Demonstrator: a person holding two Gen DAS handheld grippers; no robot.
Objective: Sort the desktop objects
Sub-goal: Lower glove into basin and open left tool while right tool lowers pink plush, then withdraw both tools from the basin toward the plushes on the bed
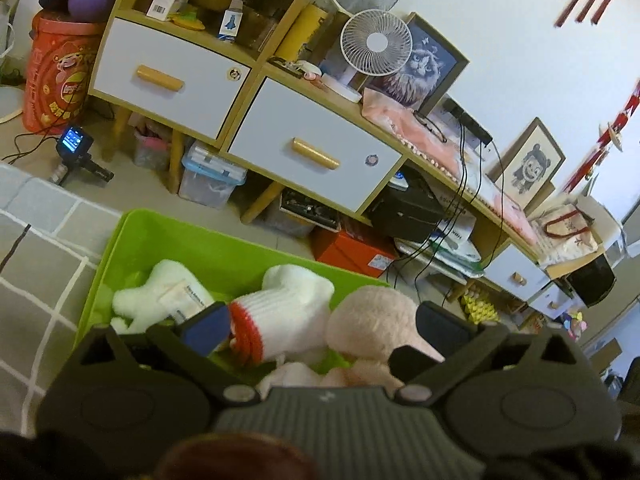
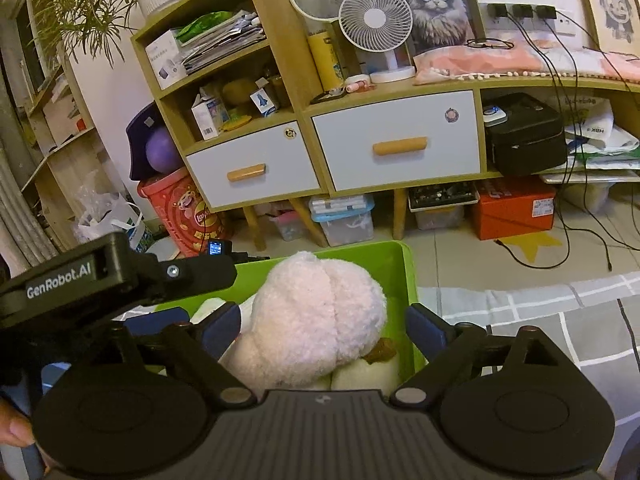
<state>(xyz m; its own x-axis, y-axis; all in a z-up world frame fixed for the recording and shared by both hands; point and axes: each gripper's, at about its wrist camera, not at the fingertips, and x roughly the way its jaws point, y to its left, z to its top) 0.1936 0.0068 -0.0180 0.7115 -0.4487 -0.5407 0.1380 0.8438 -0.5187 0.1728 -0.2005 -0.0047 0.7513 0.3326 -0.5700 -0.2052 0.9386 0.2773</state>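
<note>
A green plastic bin [image 1: 192, 240] sits on a grey checked cloth and holds soft toys. In the left wrist view it holds a white plush with a paper tag [image 1: 160, 298], a white knitted toy with a red band [image 1: 288, 312] and a pale pink plush [image 1: 372, 320]. My left gripper [image 1: 320, 332] is open over the bin, its fingers on either side of the knitted toy and pink plush. In the right wrist view the pink plush [image 2: 316, 316] lies in the bin [image 2: 384, 264] between the wide-open fingers of my right gripper [image 2: 324, 328]. The left gripper's body [image 2: 120, 276] shows at the left.
A wooden cabinet with white drawers [image 2: 396, 140] stands behind the bin, with fans, framed pictures and cables on top. Boxes and an orange carton [image 2: 512, 212] sit under it on the tiled floor. A red snack tub [image 1: 56, 76] and a small lit device [image 1: 74, 140] stand at the left.
</note>
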